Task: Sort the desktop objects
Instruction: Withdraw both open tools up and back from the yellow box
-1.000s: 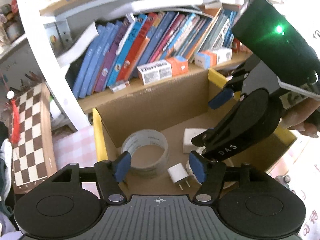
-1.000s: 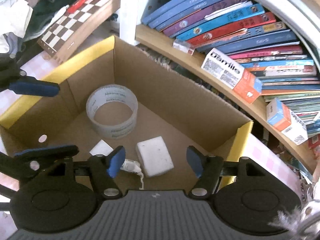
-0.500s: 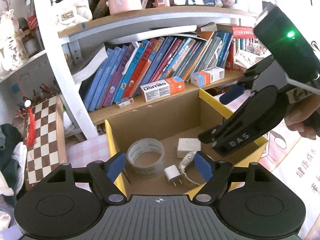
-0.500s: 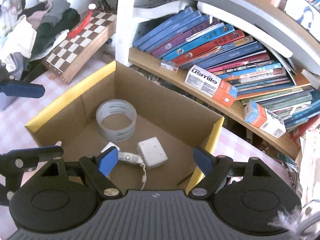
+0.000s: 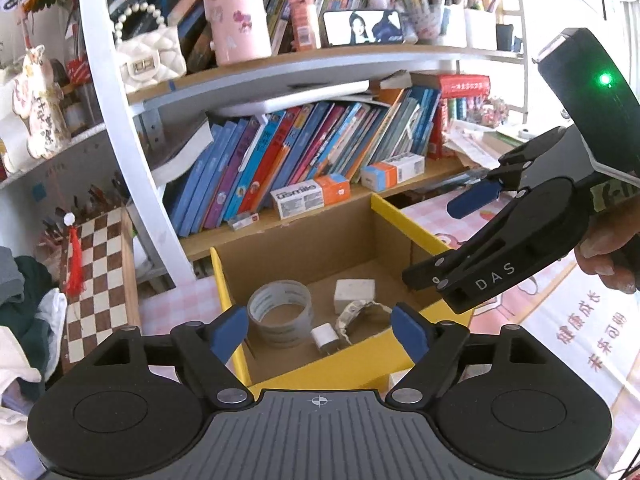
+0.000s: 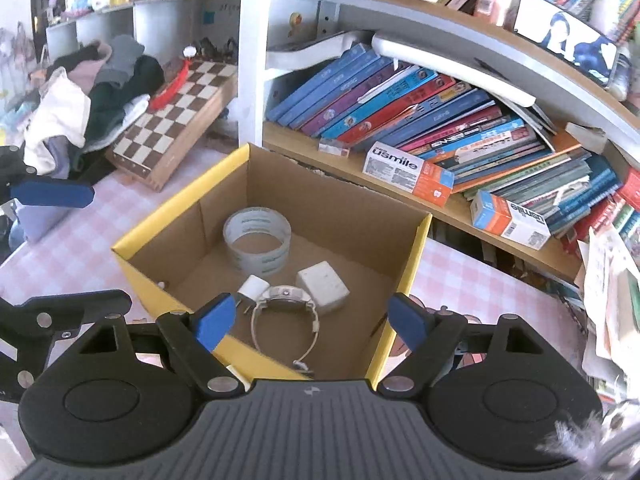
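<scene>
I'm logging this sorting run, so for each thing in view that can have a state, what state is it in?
Cardboard box: open-topped, upright.
Tape roll: in the box, on its flat side.
Plug adapter: in the box, beside the watch.
Watch: in the box, strap looped.
White block: in the box, flat.
Left gripper: jaws opening, nothing between them.
Right gripper: open, empty.
Chessboard: closed.

"usmile" on orange-white box (shelf), "DAS" on right claw

Both wrist cameras look steeply down from above and near into the same cardboard box, bookshelf behind.
</scene>
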